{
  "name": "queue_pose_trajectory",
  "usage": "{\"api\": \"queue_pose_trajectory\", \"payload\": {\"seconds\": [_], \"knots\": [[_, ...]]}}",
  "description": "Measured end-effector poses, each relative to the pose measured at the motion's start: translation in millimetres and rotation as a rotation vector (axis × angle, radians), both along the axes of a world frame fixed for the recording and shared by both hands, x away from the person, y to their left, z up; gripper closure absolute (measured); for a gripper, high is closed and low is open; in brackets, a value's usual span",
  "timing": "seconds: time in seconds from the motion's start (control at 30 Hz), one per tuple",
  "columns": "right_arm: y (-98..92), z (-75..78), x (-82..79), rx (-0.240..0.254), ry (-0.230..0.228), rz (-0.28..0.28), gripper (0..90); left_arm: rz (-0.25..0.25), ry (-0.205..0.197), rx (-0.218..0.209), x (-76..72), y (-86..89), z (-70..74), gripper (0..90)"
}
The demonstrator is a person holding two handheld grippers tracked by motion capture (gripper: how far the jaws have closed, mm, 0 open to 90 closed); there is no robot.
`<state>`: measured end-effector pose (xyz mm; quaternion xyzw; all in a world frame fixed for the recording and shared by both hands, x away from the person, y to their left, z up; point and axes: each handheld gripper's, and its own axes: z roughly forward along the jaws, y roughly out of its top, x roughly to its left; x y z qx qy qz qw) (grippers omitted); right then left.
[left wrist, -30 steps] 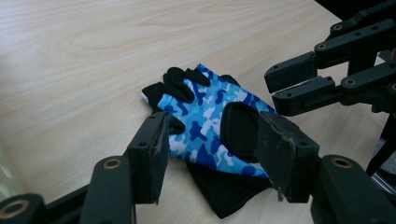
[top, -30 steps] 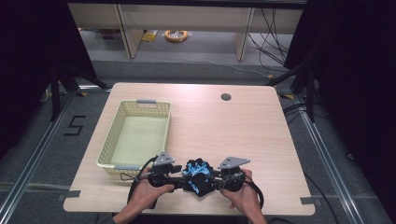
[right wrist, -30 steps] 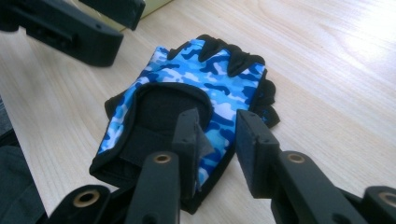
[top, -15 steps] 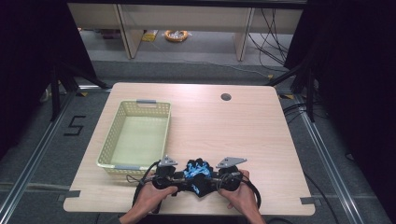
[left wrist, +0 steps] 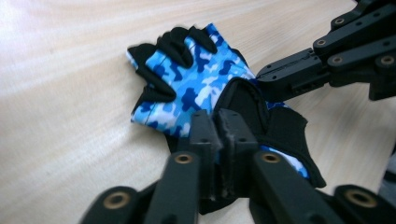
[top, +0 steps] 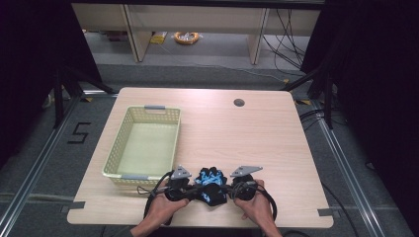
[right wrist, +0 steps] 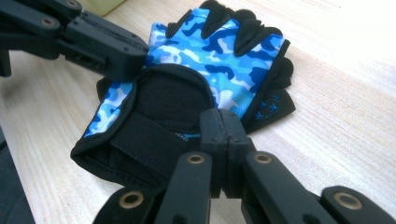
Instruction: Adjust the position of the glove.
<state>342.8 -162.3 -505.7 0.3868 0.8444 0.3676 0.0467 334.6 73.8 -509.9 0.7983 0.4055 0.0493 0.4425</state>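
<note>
On table [top: 257, 128] | glove [left wrist: 196, 84]: blue camo, black cuff, seemingly fingerless

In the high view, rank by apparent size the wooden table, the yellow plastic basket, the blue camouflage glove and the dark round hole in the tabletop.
1. Light wooden table
2. Pale yellow plastic mesh basket
3. Blue camouflage fingerless glove
4. Dark round hole in the tabletop, which lies farther from the camera but is plainly smallest.

My matt black plastic jaws meet a soft cloth glove [left wrist: 196, 88] on the smooth, pale wood-grain table [left wrist: 65, 140].
</note>
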Motion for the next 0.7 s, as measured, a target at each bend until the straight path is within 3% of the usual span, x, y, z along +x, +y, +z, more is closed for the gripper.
{"api": "queue_pose_trajectory", "payload": {"seconds": [0.2, 0.23, 0.27, 0.3, 0.33, 0.37, 0.43, 0.53, 0.57, 0.63, 0.7], "knots": [[0.4, 2.9, -1.1, -0.006, -0.023, -0.004, 90.0, 0.000, -0.012, -0.001, 0.6, -1.5, -0.2, 89.5], [2.1, 6.7, -2.3, -0.024, -0.053, -0.015, 86.1, -0.009, -0.018, 0.011, 0.3, -1.6, 0.1, 89.5], [2.1, 6.7, -2.3, -0.024, -0.053, -0.015, 86.1, -0.009, -0.018, 0.011, 0.3, -1.6, 0.1, 89.5], [6.0, 8.2, -0.9, -0.015, -0.067, -0.024, 80.2, -0.004, -0.028, 0.004, 0.0, -2.9, -0.3, 89.6], [7.9, 8.2, 0.3, -0.016, -0.068, -0.034, 77.2, -0.027, -0.023, 0.028, 0.5, -0.9, 1.3, 89.6], [9.2, 6.9, 3.3, -0.025, -0.076, -0.029, 75.7, -0.011, -0.034, 0.018, -0.1, -2.7, 1.0, 89.7], [11.9, 6.2, 5.9, -0.033, -0.055, -0.053, 72.8, -0.022, -0.031, 0.017, 0.5, -2.0, 1.8, 89.7], [12.7, 5.2, 7.7, -0.036, -0.045, -0.045, 73.2, -0.015, -0.032, 0.006, 1.0, -3.3, 1.9, 89.8], [14.4, 1.7, 8.4, -0.036, -0.039, -0.050, 81.0, -0.028, -0.042, 0.024, 1.3, -4.1, 2.7, 89.8], [15.4, 0.8, 9.1, -0.031, -0.038, -0.027, 87.9, -0.031, -0.047, 0.038, 1.1, -4.5, 3.6, 89.8], [15.0, 0.7, 9.9, -0.040, -0.041, -0.020, 89.1, -0.033, -0.047, 0.029, 1.5, -4.3, 3.6, 89.8]]}}
